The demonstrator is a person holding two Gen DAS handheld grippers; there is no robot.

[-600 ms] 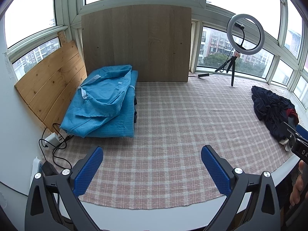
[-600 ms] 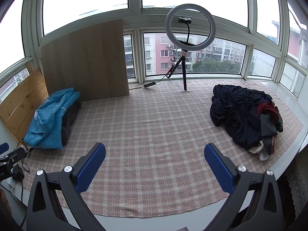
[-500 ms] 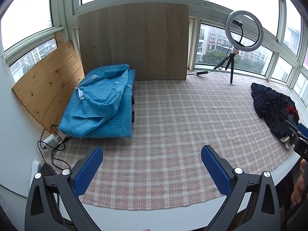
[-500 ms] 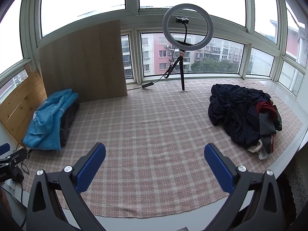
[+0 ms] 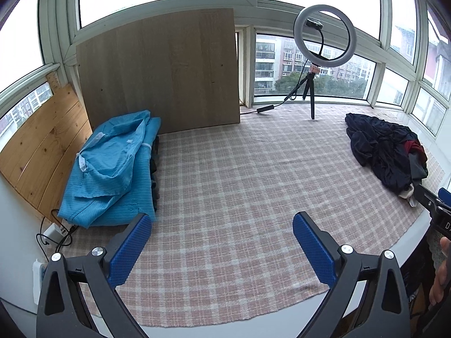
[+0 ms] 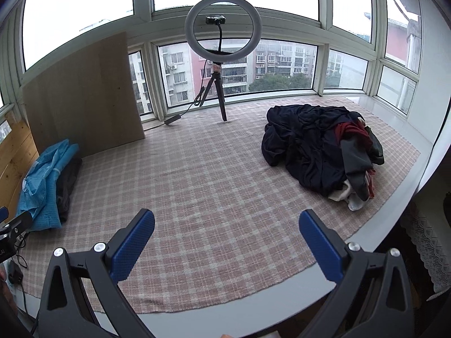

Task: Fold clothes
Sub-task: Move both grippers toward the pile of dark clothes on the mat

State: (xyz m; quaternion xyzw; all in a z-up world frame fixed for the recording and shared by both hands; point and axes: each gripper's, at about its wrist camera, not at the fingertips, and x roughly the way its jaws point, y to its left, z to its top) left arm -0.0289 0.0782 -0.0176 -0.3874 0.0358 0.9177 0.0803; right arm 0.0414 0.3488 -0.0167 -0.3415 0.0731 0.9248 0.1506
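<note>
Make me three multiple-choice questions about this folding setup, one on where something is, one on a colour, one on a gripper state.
1. Where does the ring light stand?
A. by the far windows
B. on the blue garments
C. on the dark pile

2. What colour is the folded stack's top garment?
A. red
B. blue
C. white

3. What is the right hand-held gripper doing?
A. shut on cloth
B. open, holding nothing
C. shut, empty

Answers: 1 A, its tripod stands on the plaid cloth by the glass; 2 B, it is bright blue; 3 B, its fingers stand wide apart over bare cloth.
</note>
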